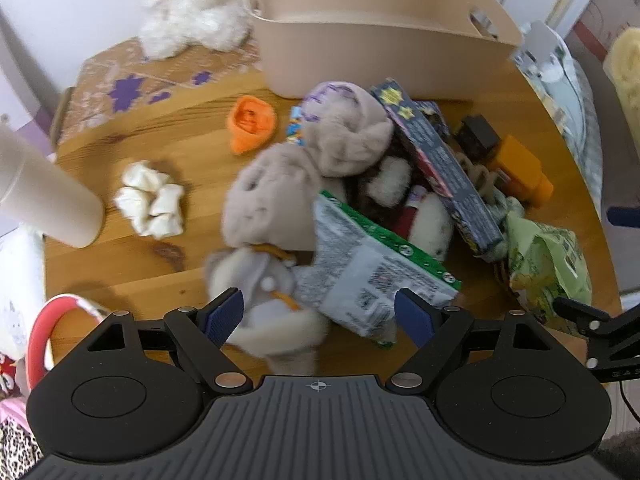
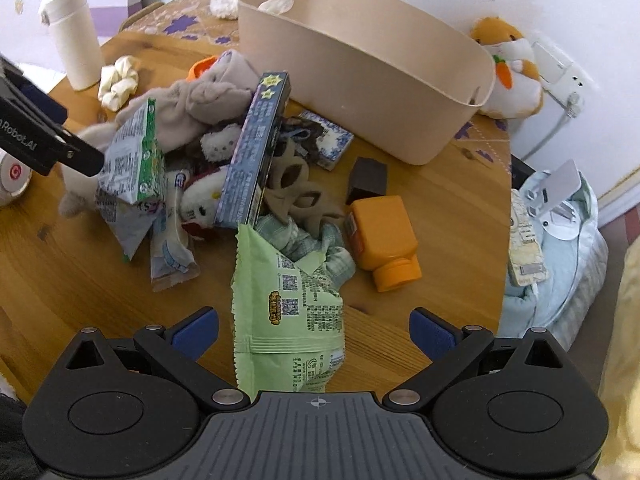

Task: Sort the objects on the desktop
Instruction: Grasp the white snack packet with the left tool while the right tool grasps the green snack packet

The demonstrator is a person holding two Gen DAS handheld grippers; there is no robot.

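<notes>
Both grippers, left gripper (image 1: 319,314) and right gripper (image 2: 314,334), hang with jaws released over the heap beside the beige bin (image 2: 360,68) on the desk (image 2: 440,200), so grabbing the green snack bag (image 2: 286,308) could drag tangled neighbours.
</notes>
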